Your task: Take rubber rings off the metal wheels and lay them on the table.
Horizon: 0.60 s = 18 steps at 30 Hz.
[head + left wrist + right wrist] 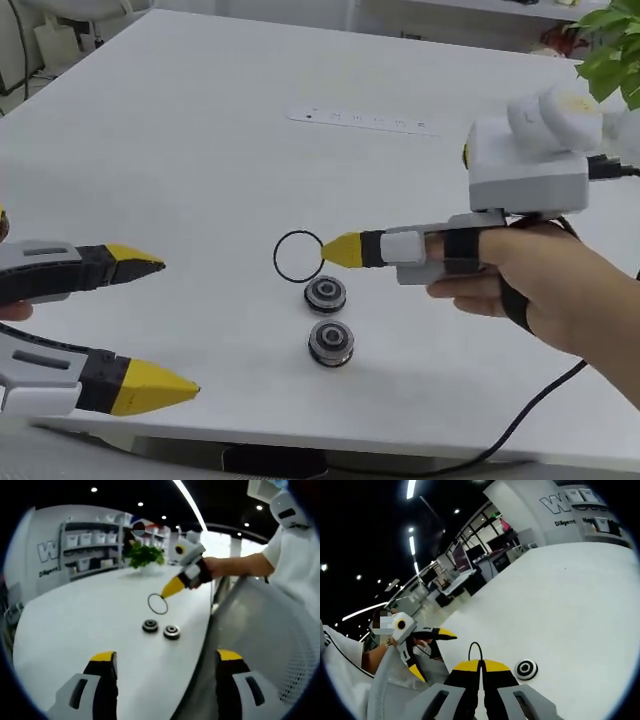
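On white table (pixel 180 130): flat strip (pixel 362 120); plant (pixel 610 50) at far edge; shelves (pixel 85 547) beyond.

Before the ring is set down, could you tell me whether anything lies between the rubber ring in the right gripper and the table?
Nothing visible does. The right gripper, jaws shut, holds the rubber ring over bare table; the two metal wheels lie beside it, nearer the person.

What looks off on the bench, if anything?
Nothing stands out. Both metal wheels lie flat, close together on the table; the right gripper pinches one rubber ring, intact; the left gripper is open, apart from them.
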{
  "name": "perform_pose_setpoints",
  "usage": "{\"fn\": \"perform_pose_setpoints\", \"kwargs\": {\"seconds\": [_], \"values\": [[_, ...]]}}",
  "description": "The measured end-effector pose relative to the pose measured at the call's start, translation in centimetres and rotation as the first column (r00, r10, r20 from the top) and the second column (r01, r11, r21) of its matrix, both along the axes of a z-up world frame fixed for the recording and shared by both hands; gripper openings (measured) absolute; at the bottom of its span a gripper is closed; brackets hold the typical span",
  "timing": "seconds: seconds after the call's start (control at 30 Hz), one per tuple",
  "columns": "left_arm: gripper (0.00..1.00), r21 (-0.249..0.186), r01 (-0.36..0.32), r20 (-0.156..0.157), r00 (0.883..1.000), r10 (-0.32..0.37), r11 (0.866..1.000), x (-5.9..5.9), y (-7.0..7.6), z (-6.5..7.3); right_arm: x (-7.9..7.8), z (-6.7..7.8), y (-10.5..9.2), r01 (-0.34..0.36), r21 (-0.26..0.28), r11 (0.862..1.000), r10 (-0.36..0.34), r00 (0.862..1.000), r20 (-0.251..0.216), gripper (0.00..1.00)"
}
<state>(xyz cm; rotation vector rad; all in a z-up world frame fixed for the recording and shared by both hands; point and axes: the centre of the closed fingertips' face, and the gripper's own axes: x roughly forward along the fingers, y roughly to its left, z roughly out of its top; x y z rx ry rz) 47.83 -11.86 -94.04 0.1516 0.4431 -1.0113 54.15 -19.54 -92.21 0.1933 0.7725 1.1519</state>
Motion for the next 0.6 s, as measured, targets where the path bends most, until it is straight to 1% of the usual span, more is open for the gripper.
{"fn": "perform_pose_setpoints", "kwargs": {"seconds": [0.17, 0.33, 0.43, 0.5, 0.57, 0.6], "values": [[0.83, 0.011, -0.003, 0.006, 1.0, 0.003, 1.0, 0.1, 0.1, -0.1, -0.3, -0.4, 1.2, -0.038, -0.039, 0.999, 0.038, 0.999, 0.004, 0.0], [0.83, 0.019, -0.001, 0.001, 1.0, 0.001, 1.0, 0.0, 0.2, -0.4, -0.4, -0.9, 2.3, -0.054, -0.07, 0.996, 0.055, 0.998, 0.009, 0.0], [0.83, 0.023, -0.002, -0.002, 1.0, 0.002, 1.0, -0.1, 0.2, -0.5, -1.0, -1.7, 3.1, -0.081, -0.092, 0.992, 0.081, 0.997, -0.003, 0.0], [0.83, 0.019, -0.006, -0.001, 1.0, 0.006, 1.0, 0.0, 0.3, -0.4, -1.4, -2.3, 3.2, -0.097, -0.114, 0.989, 0.098, 0.995, 0.001, 0.0], [0.82, 0.015, -0.009, -0.002, 1.0, 0.009, 1.0, 0.0, 0.3, -0.4, -1.8, -3.0, 3.3, -0.111, -0.13, 0.985, 0.112, 0.994, -0.004, 0.0], [0.82, 0.013, -0.011, -0.007, 1.0, 0.011, 1.0, 0.0, 0.4, -0.5, -2.0, -3.4, 3.2, -0.116, -0.136, 0.984, 0.116, 0.993, -0.01, 0.0]]}}
